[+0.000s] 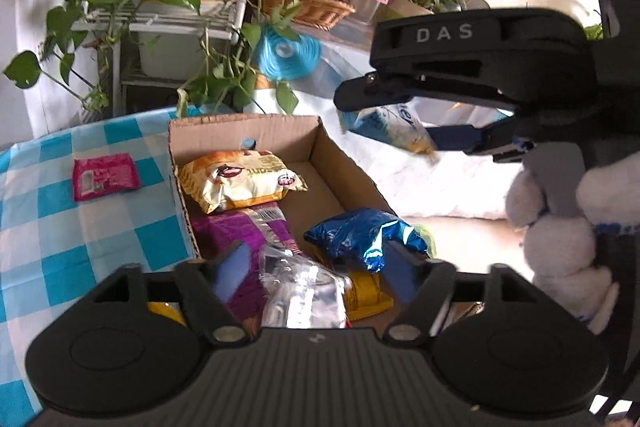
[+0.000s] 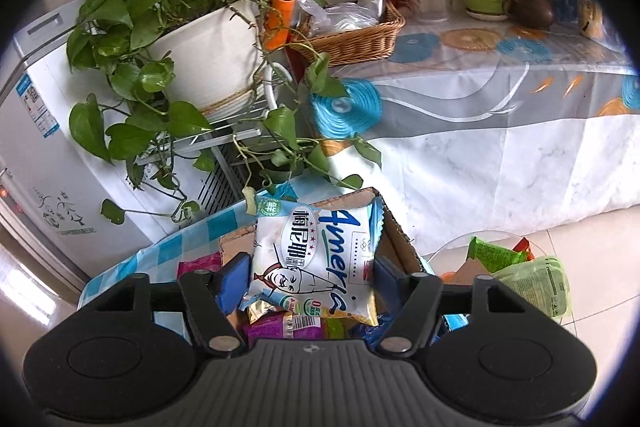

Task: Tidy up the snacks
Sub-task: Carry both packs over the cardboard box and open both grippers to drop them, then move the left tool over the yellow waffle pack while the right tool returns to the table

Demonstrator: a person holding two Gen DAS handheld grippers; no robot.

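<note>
An open cardboard box (image 1: 312,143) stands on a blue checked cloth (image 1: 60,235). It holds a yellow croissant pack (image 1: 240,179), a purple packet (image 1: 236,235), a blue foil packet (image 1: 360,235) and a clear packet (image 1: 304,295). My left gripper (image 1: 318,263) hovers open over the box, its pads apart from the packets below. My right gripper (image 2: 312,275) is shut on a white and blue snack bag (image 2: 320,259), upright above the box rim (image 2: 394,223). The left wrist view shows the right gripper (image 1: 388,119), that bag (image 1: 408,131) and a gloved hand (image 1: 560,235).
A pink packet (image 1: 106,177) lies on the cloth left of the box. Green packets (image 2: 528,275) sit low to the right. Trailing potted plants (image 2: 180,39) on a white rack, a wicker basket (image 2: 352,39) and a draped table (image 2: 500,115) stand behind.
</note>
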